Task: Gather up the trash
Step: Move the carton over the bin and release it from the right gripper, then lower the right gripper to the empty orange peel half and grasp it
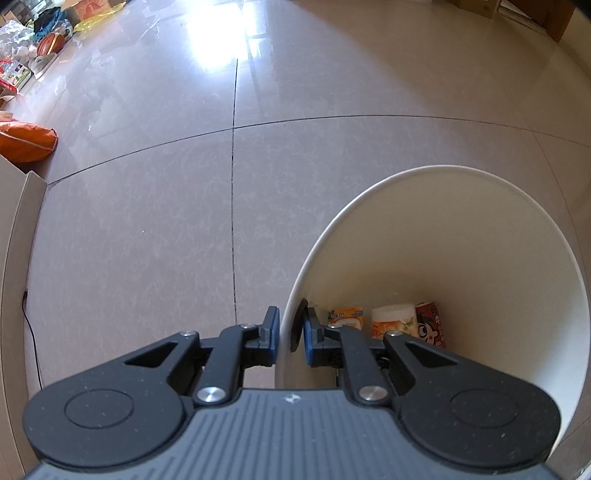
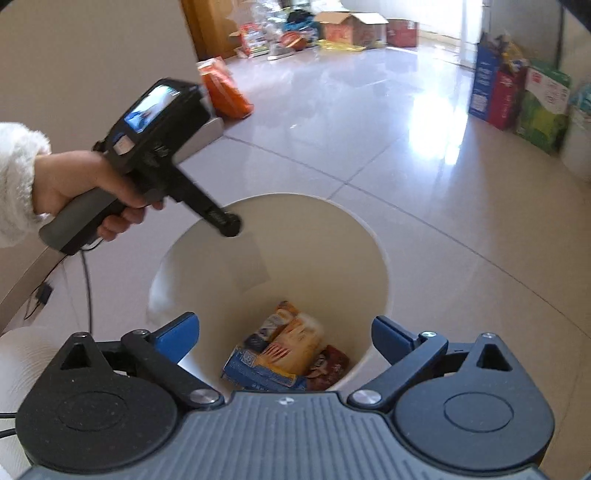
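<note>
The right gripper (image 2: 284, 332) is nearest in its own view, at 6 o'clock. Its two blue fingers (image 2: 177, 330) are spread as wide as they go, with nothing between them. It hangs over the mouth of one white bin (image 2: 369, 243).

Down in the bin lies the trash. From above three things show: one blue box (image 2: 255, 373) at 7 o'clock, one orange packet (image 2: 295, 339) lying on it, and one dark red packet (image 2: 330, 365) at 4 o'clock, touching the orange one.

The left gripper (image 1: 290, 326) is pressed together on the bin's rim (image 1: 284, 332), one finger outside the wall and one inside. In the right wrist view it (image 2: 231, 227) sits at 10 o'clock on the rim. One hand (image 2: 88, 184) with a fluffy white sleeve (image 2: 14, 184) holds its grey handle.

Through the left wrist view, three things stand at the bin's bottom: one orange carton (image 1: 345, 317), one pale cup (image 1: 393, 319) and one red can (image 1: 430, 325), side by side.

Farther off, the shiny tile floor (image 2: 369, 129) runs back. One orange bag (image 2: 225, 92) leans at 11 o'clock. Open cardboard boxes (image 2: 351, 26) and blurry clutter sit at 12 o'clock. Three tall packs (image 2: 517, 96), blue, red and green, stand at 2 o'clock.
</note>
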Demonstrator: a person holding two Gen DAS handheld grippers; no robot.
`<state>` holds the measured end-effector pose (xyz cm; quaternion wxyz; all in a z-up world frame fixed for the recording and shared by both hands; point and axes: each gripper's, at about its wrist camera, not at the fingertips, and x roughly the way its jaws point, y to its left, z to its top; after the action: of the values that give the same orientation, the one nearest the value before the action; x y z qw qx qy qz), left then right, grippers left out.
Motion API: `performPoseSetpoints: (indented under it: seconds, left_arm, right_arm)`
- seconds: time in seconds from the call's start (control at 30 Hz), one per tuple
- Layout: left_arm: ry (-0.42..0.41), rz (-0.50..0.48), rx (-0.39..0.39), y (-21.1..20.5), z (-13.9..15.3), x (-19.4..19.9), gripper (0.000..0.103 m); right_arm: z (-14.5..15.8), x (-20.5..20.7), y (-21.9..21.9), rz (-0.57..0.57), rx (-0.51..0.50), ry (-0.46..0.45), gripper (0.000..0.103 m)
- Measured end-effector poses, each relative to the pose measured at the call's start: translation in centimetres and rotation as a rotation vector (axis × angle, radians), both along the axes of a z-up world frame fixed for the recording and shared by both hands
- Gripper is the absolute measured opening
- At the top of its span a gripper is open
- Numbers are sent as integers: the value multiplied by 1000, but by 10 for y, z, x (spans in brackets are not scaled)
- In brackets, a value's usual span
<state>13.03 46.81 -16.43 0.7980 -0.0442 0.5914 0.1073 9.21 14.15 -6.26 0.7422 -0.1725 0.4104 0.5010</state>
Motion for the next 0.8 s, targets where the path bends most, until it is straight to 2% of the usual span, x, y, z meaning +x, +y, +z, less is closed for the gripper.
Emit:
performPoseSetpoints:
  seconds: [0.2, 0.4, 0.67, 0.8]
  left_arm:
    - [-1, 0, -4, 1, 1, -1, 12]
    - [0, 2, -8, 3, 2, 0, 12]
    - [-1, 2, -3, 1, 1, 0, 12]
    - [0, 3, -2, 1, 2, 0, 12]
  right_arm:
    - [1, 13, -30, -113, -43, -74, 103]
    - [-17, 29, -65, -235, -118, -108, 103]
    - [-81, 42, -112, -391, -203, -106, 103]
    - [-127, 45, -131, -441, -249, -48, 103]
